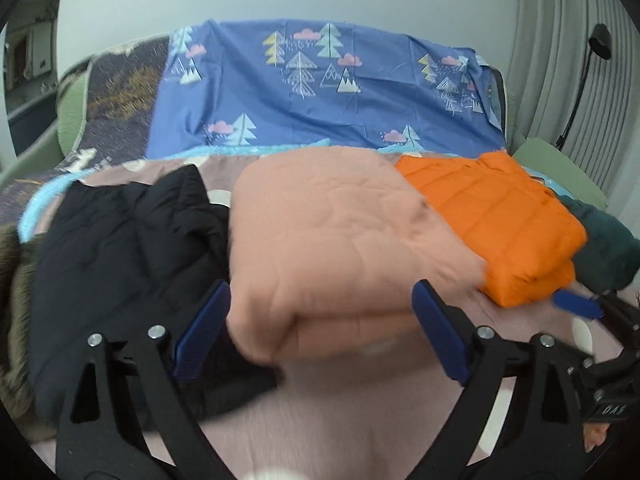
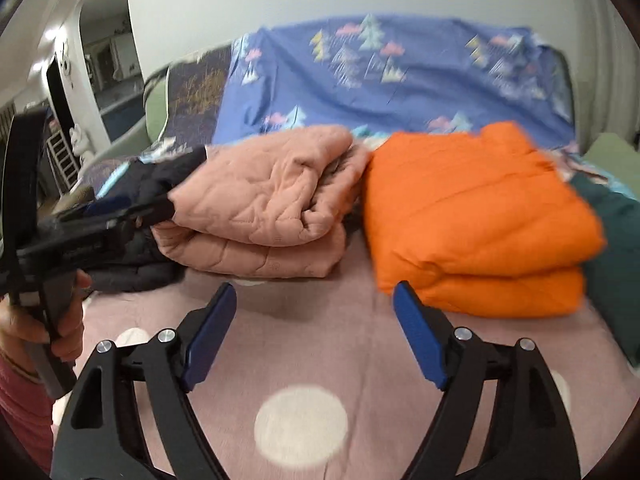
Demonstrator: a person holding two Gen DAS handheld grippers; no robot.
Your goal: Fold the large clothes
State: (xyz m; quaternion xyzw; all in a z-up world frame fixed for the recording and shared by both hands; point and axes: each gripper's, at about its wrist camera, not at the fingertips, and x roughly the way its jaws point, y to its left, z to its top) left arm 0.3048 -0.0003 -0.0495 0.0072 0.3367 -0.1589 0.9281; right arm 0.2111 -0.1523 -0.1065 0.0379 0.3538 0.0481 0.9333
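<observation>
A: Item: pink quilted jacket, folded, on bed between black coat and orange jacket. Handling?
B: Soft, puffy, probably light; best gripped at folded edge. Left tongs spread around it, right tongs spread, empty.

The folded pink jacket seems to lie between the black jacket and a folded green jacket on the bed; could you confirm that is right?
Not quite: the folded pink jacket lies between the black jacket and a folded orange jacket, not a green one. The right wrist view shows this clearly.
</observation>
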